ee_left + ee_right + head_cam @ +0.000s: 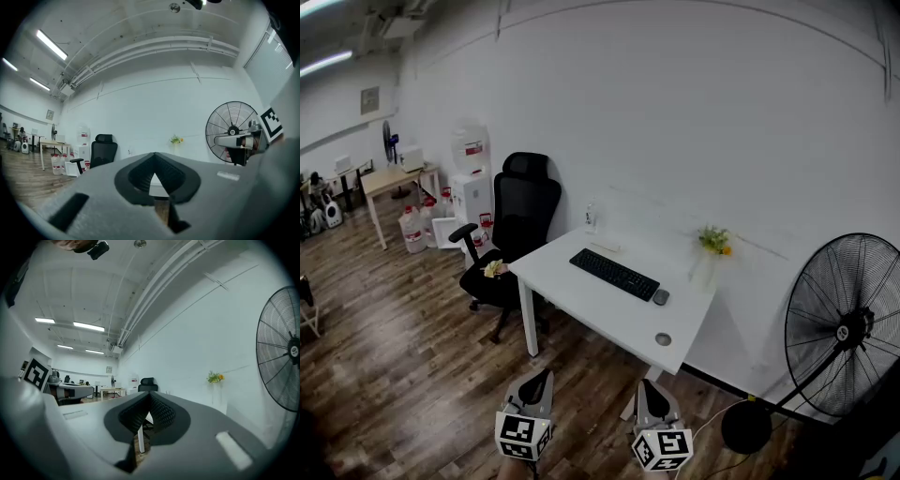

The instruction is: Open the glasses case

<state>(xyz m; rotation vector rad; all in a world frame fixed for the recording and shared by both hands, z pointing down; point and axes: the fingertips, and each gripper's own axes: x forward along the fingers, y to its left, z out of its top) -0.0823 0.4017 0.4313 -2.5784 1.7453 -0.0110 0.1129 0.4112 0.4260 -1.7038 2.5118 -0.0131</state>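
Observation:
A white desk stands well ahead of me against the wall. On it lie a black keyboard, a small dark oval thing beside it, and a small round grey thing near the front edge. I cannot tell which of the two is the glasses case. My left gripper and right gripper are held level at the bottom of the head view, far short of the desk. Both are shut and hold nothing. In the gripper views the left gripper and the right gripper show their jaws meeting at the tip.
A black office chair stands left of the desk. A large black standing fan is at the right, its base on the wood floor. A vase of flowers sits at the desk's back. More desks and water bottles are far left.

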